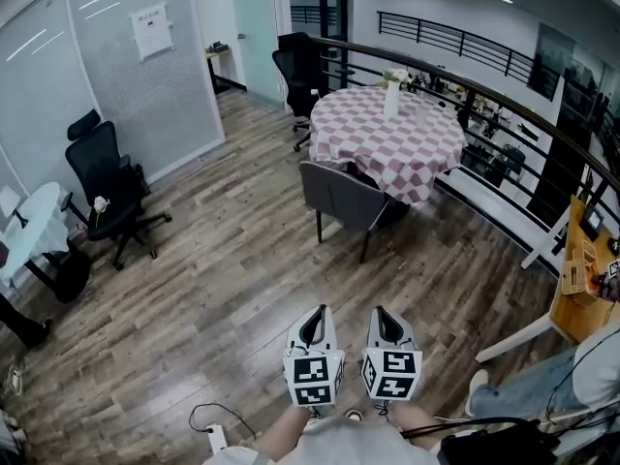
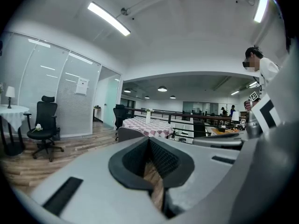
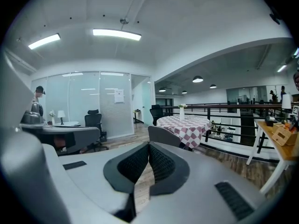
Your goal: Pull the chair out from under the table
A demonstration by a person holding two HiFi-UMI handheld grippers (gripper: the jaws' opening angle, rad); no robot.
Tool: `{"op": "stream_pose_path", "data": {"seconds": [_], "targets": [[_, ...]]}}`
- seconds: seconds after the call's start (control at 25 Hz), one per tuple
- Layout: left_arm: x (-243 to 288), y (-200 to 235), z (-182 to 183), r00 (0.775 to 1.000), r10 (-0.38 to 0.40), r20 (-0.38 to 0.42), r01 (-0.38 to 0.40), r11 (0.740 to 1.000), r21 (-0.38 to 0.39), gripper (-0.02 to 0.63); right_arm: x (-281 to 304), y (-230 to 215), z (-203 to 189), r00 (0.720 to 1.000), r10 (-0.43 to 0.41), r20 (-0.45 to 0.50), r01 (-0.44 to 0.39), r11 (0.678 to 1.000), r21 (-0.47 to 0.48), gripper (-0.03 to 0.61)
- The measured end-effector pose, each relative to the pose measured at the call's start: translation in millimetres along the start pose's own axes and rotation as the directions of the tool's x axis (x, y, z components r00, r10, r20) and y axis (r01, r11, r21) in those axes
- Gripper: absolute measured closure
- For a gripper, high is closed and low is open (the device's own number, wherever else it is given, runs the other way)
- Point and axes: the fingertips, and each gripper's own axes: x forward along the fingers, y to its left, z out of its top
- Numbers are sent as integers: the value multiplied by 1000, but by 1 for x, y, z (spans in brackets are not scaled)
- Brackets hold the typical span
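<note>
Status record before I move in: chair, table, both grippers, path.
chair: grey chair tucked in at the round table, its back toward the grippers
table top: checked cloth, white vase standing on it
left gripper: fingers shut, nothing held, well short of the chair
right gripper: fingers shut, nothing held, beside the left one
path: wooden floor lies between grippers and chair
</note>
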Motion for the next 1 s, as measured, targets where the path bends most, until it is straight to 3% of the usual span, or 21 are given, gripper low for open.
{"op": "stream_pose_path", "data": {"seconds": [0.56,1.0], "targets": [[3,60,-19,999,3,-32,-3,1000,-10,614,27,32,-23,997,-56,-50,56,998,2,560],[25,82,-32,997,6,-83,-9,999,-35,614,60,40,-22,996,-60,-70,58,998,-29,560]]}}
